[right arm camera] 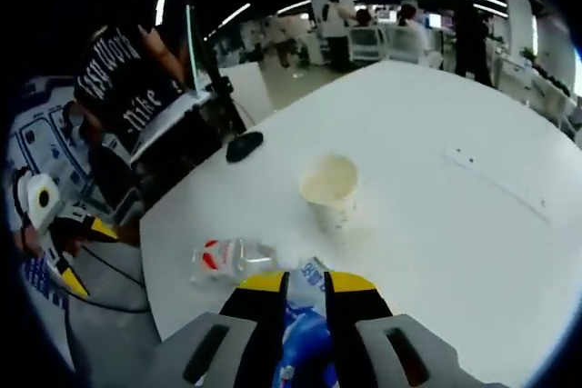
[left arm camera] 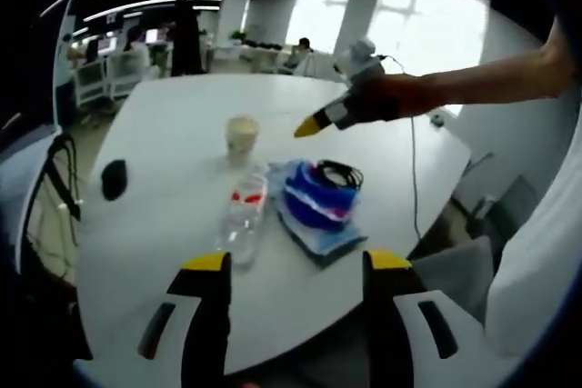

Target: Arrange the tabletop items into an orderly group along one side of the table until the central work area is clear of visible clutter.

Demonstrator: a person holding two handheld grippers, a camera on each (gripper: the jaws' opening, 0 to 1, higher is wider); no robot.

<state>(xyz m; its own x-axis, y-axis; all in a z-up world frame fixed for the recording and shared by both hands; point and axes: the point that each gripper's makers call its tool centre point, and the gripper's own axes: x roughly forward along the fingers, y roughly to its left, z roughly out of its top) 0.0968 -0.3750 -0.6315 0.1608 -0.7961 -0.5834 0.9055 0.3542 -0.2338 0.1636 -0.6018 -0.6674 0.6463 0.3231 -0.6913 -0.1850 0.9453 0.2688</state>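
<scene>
On the white table a cream paper cup stands upright. A clear plastic bottle with a red label lies on its side in front of it. Beside the bottle is a blue cloth bundle with a black cable coiled on top. My left gripper hangs open at the near table edge, short of the bottle and bundle. My right gripper, held by a person's arm, hovers above the bundle with its jaws close together. In the right gripper view, my right gripper has the blue bundle showing through the slit, beyond them the cup and bottle.
A black mouse lies near the table's left edge. A cord runs over the table's right edge. Office chairs, desks and people stand beyond the table. My left gripper shows off the table corner in the right gripper view.
</scene>
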